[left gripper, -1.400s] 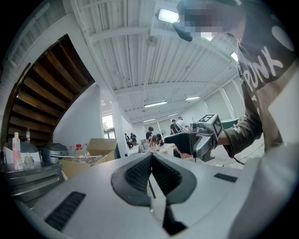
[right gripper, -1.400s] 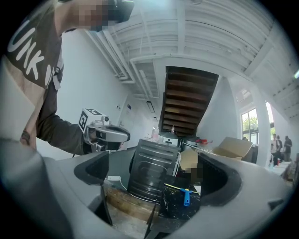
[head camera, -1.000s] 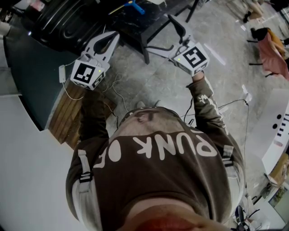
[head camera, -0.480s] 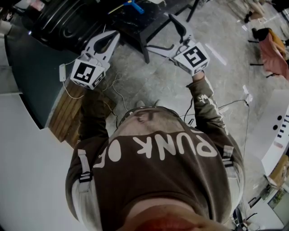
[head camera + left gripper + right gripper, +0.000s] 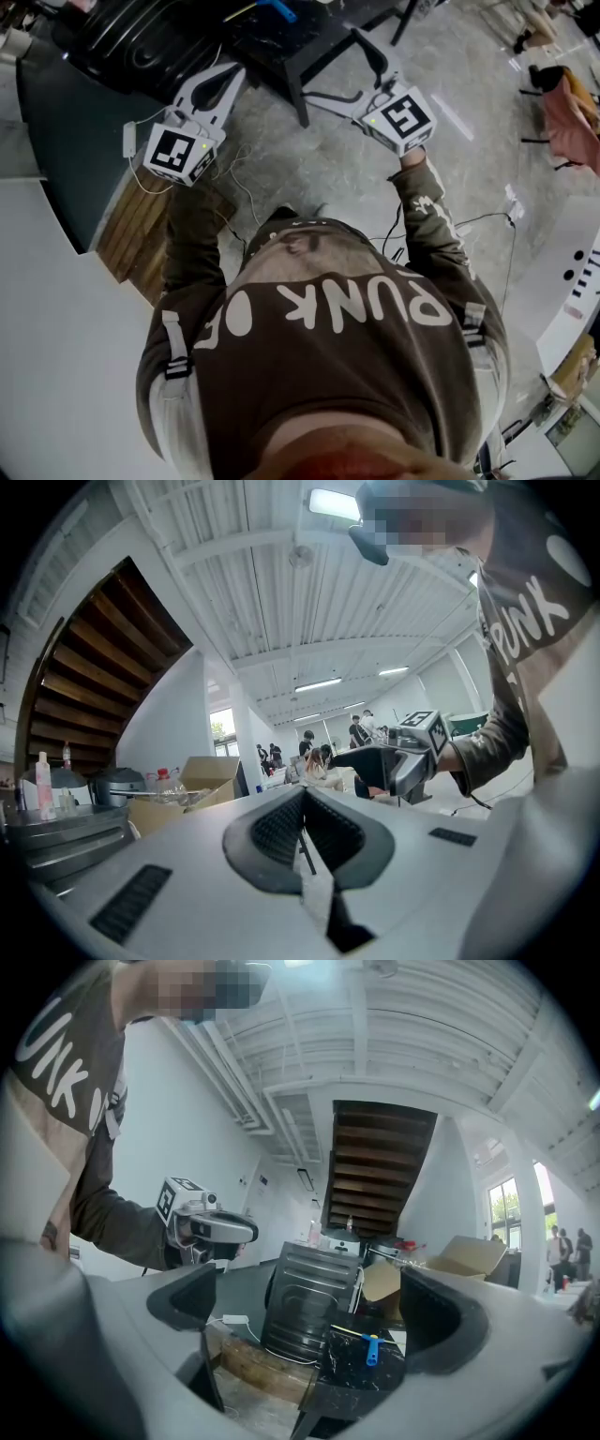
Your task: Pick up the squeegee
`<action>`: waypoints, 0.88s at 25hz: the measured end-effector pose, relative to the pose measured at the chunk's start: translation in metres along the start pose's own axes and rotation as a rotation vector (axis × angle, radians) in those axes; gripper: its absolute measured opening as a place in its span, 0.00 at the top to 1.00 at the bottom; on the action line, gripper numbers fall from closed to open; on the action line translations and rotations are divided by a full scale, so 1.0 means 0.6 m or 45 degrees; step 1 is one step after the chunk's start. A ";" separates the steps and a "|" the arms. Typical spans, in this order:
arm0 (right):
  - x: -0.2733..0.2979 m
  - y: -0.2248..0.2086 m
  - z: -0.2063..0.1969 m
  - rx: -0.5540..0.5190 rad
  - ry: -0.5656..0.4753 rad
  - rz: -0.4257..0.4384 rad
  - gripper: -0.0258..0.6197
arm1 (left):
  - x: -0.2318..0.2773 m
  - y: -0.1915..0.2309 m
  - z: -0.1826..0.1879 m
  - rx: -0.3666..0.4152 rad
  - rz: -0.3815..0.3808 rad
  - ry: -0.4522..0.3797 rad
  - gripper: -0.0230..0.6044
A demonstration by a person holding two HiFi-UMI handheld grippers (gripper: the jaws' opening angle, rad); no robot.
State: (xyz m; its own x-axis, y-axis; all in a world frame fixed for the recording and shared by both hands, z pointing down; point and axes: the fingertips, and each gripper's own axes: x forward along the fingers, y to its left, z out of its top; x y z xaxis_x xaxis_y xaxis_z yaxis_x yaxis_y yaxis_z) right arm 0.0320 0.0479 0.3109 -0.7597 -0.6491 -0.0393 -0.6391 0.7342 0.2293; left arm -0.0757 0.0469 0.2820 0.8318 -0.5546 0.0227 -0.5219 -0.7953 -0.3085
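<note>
Toward the head view's top centre, the blue-handled squeegee (image 5: 281,11) lies on a black table (image 5: 323,28). Left gripper (image 5: 236,75) jaws are pressed together, empty; right gripper (image 5: 333,66) jaws stand apart, empty.

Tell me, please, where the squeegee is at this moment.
The squeegee lies on the dark table, just right of the black ribbed case, low in the middle of the right gripper view.
</note>
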 end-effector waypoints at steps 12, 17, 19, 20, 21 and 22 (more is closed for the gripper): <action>-0.021 -0.018 -0.010 0.025 -0.012 0.001 0.04 | 0.025 -0.023 -0.003 0.009 -0.006 0.020 0.96; -0.005 -0.042 -0.034 0.027 0.027 -0.002 0.04 | 0.045 0.001 -0.020 0.002 -0.003 0.020 0.96; 0.004 -0.055 -0.041 0.030 0.036 -0.005 0.04 | 0.057 0.013 -0.028 -0.003 -0.005 0.020 0.96; 0.010 -0.061 -0.043 0.030 0.036 -0.006 0.04 | 0.063 0.021 -0.031 -0.005 -0.005 0.021 0.96; 0.015 -0.068 -0.045 0.029 0.037 -0.006 0.04 | 0.069 0.029 -0.035 -0.006 -0.004 0.020 0.96; 0.021 -0.075 -0.049 0.030 0.042 -0.005 0.04 | 0.074 0.038 -0.039 -0.007 -0.002 0.018 0.96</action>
State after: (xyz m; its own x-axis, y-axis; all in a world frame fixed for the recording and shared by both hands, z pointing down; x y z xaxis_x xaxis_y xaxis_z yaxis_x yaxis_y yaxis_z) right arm 0.0546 0.0009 0.3289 -0.7529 -0.6580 -0.0084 -0.6452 0.7356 0.2063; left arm -0.0549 -0.0014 0.2982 0.8300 -0.5566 0.0367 -0.5214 -0.7975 -0.3035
